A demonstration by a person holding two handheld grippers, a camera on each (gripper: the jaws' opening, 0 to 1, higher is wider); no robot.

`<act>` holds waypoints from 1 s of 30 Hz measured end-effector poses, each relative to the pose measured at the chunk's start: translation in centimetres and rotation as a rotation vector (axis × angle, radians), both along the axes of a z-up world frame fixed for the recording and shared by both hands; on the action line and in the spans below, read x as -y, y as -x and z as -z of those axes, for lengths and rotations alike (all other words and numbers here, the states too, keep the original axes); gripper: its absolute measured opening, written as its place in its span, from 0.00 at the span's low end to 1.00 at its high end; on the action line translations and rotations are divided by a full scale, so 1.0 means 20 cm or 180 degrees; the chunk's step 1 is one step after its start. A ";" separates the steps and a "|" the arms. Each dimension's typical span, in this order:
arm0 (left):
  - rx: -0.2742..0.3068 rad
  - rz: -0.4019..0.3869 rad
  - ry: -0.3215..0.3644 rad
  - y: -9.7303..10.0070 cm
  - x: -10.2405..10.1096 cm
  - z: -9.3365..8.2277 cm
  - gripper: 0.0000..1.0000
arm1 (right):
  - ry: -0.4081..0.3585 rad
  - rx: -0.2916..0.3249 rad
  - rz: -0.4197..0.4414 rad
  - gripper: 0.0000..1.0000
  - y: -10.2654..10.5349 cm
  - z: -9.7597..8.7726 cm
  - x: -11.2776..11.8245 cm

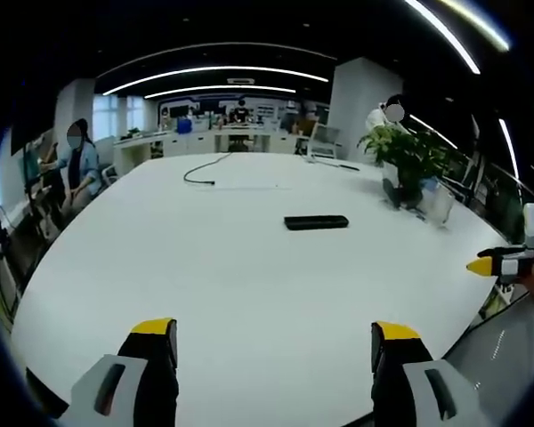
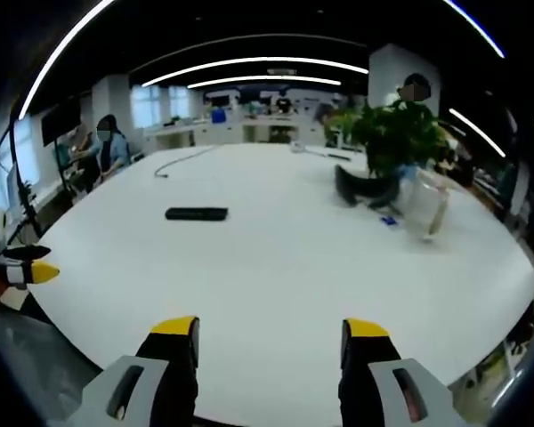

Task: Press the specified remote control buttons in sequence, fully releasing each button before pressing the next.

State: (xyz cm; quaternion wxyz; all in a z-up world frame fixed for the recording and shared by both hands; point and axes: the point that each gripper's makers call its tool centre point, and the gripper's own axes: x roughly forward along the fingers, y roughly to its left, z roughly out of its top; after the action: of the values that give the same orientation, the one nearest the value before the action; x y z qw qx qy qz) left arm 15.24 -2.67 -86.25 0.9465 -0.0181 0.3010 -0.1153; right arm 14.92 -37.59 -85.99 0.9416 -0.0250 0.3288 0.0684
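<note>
One slim black remote (image 1: 316, 221) lies flat near the middle of the white surface (image 1: 249, 294), well apart from both tools. The left tool (image 1: 274, 342) and right tool (image 2: 270, 340) are both released, jaws wide and holding nothing. The remote looks light, stiff plastic that would likely skid on the smooth, glossy top, so a straight-down press on a button, with the body steadied at its long edges, seems wise. A leafy potted plant (image 1: 409, 160) stands beyond it.
</note>
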 end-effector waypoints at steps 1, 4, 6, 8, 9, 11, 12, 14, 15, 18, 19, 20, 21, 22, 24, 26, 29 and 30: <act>0.0001 0.0008 0.0013 0.00 0.00 0.00 0.93 | 0.0003 -0.0004 -0.0007 0.62 0.00 0.00 0.00; -0.0036 0.0016 0.0032 -0.02 0.01 0.00 0.94 | -0.0002 0.0005 -0.0021 0.62 0.00 0.00 -0.01; -0.0116 0.0011 0.0056 -0.04 0.01 0.00 0.94 | 0.0002 -0.0016 -0.0024 0.62 0.00 0.00 -0.01; -0.0137 0.0010 0.0142 -0.08 0.01 -0.01 0.94 | 0.0001 -0.0037 -0.0031 0.61 0.00 0.01 -0.01; -0.0126 0.0012 0.0180 -0.10 0.01 -0.03 0.94 | 0.0008 -0.0045 -0.0036 0.61 0.00 0.01 -0.01; -0.0102 0.0041 0.0229 -0.14 0.02 -0.05 0.93 | 0.0019 -0.0075 -0.0049 0.61 0.00 0.02 -0.01; -0.0089 0.0085 0.0233 -0.18 0.03 -0.06 0.93 | 0.0021 -0.0076 -0.0049 0.61 0.00 0.02 -0.01; -0.0061 0.0213 0.0143 -0.24 0.04 -0.08 0.93 | 0.0025 -0.0086 -0.0048 0.61 0.00 0.02 -0.01; -0.0056 0.0267 0.0117 -0.26 0.05 -0.09 0.92 | 0.0021 -0.0087 -0.0045 0.61 0.00 0.02 -0.01; -0.0023 0.0408 0.0044 -0.32 0.07 -0.12 0.90 | 0.0015 -0.0086 -0.0037 0.61 0.00 0.02 0.00; -0.0015 0.0480 -0.0008 -0.35 0.08 -0.13 0.88 | 0.0013 -0.0091 -0.0035 0.61 0.00 0.02 0.00; -0.0015 0.0532 -0.0036 -0.37 0.09 -0.14 0.87 | 0.0015 -0.0093 -0.0035 0.61 0.00 0.02 0.00; -0.0049 0.0609 -0.0083 -0.40 0.10 -0.15 0.86 | 0.0020 -0.0096 -0.0037 0.61 0.00 0.02 0.00; -0.0092 0.0652 -0.0098 -0.41 0.11 -0.15 0.86 | 0.0022 -0.0094 -0.0039 0.61 0.00 0.02 0.00; -0.0185 0.0758 -0.0138 -0.47 0.13 -0.14 0.86 | 0.0025 -0.0089 -0.0041 0.61 0.00 0.02 0.00; -0.0183 0.0855 -0.0241 -0.52 0.15 -0.15 0.85 | 0.0040 -0.0107 -0.0033 0.60 0.00 0.03 0.00; -0.0158 0.1065 -0.0352 -0.61 0.19 -0.18 0.83 | 0.0038 -0.0108 -0.0023 0.60 0.00 0.03 0.00; -0.0166 0.1153 -0.0391 -0.63 0.22 -0.19 0.82 | 0.0039 -0.0118 -0.0021 0.60 0.00 0.03 0.00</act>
State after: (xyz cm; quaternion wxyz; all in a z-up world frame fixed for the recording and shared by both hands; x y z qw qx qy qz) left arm 27.90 -7.08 -82.52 0.9014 0.0911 0.3302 -0.2647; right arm 14.88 -37.67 -86.64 0.9350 -0.0306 0.3465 0.0699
